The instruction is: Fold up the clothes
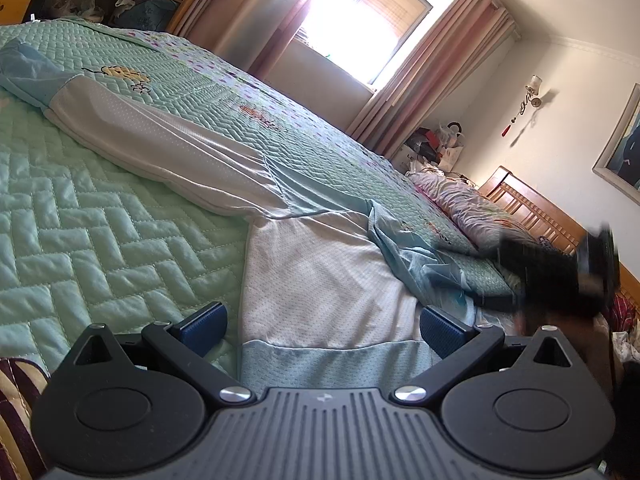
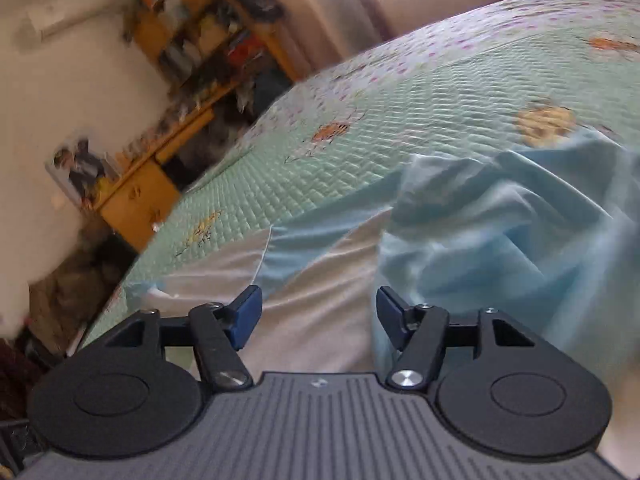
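Nearest the left wrist lens, the left gripper [image 1: 322, 326] stood with its jaws spread wide and nothing between the blue pads [image 1: 206, 326]. Directly ahead of and beneath those fingers lay the garment [image 1: 320, 280], a white-and-light-blue top spread on the green quilted bedspread [image 1: 80, 240]. Its light-blue hem band [image 1: 332, 362] sat closest to the gripper, between the two fingers. One long sleeve [image 1: 160, 148] ran away to the front-left, ending in a blue cuff. Bunched blue fabric [image 1: 404, 256] lay to the front-right. Farther right, the right gripper [image 1: 560, 276] appeared as a dark, motion-blurred shape near the garment's edge.

From the right wrist view, the right gripper [image 2: 318, 318] also had its jaws apart, holding nothing. White cloth of the garment [image 2: 320, 304] lay just ahead between the fingers, with rumpled blue fabric [image 2: 500, 232] to the front-right. Contact between pads and cloth could not be determined.
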Demonstrator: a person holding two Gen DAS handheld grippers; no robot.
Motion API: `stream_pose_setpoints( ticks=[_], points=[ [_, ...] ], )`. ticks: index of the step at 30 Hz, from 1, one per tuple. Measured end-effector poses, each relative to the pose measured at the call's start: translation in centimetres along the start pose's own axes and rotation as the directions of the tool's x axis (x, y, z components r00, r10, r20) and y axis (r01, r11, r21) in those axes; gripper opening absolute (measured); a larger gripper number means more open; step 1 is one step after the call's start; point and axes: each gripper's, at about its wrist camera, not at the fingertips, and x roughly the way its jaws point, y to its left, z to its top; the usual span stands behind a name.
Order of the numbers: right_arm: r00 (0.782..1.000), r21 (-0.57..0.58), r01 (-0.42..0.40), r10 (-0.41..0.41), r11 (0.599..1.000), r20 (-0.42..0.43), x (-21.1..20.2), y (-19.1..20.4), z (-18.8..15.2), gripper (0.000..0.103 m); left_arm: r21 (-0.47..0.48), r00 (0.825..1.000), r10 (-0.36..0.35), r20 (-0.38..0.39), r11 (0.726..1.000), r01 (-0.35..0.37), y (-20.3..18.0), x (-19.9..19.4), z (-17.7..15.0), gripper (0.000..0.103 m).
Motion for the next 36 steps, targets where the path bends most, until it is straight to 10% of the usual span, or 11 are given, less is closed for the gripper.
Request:
stream_pose_setpoints(
  ticks=[6,11,18,26,36],
  points=[
    [0.99,0.078,-0.11,0.102,0.991,0.099,-6.6,0.1,-5.7,0.072,-0.007,1.0,-0.008,0.006,1.0,0.008,0.1,0.0,0.0,0.102],
    [0.998,0.108,-0.046,0.042,0.993,0.038,-10.1,0.6,-10.5,0.073,-0.029,1.0,-0.024,0.014,0.999,0.025,0.4,-0.3,0.1,0.102],
    [0.99,-0.155,0.132,-0.138,0.979,-0.024,-13.6,3.9,-13.5,0.075,0.06,0.998,-0.038,0.051,0.998,0.035,-4.4,-6.9,0.0,0.102],
    [0.954,-0.417,0.237,-0.292,0.877,-0.072,-18.0,6.6,-21.2,0.076,0.266,0.987,-0.018,-0.157,0.962,0.059,-11.9,-12.2,-8.5,0.102],
    [0.921,-0.449,0.287,-0.373,0.846,-0.113,-23.2,6.1,-23.3,0.083,0.357,0.968,0.138,-0.21,0.933,-0.055,-13.4,-14.3,-12.3,0.102]
  ],
)
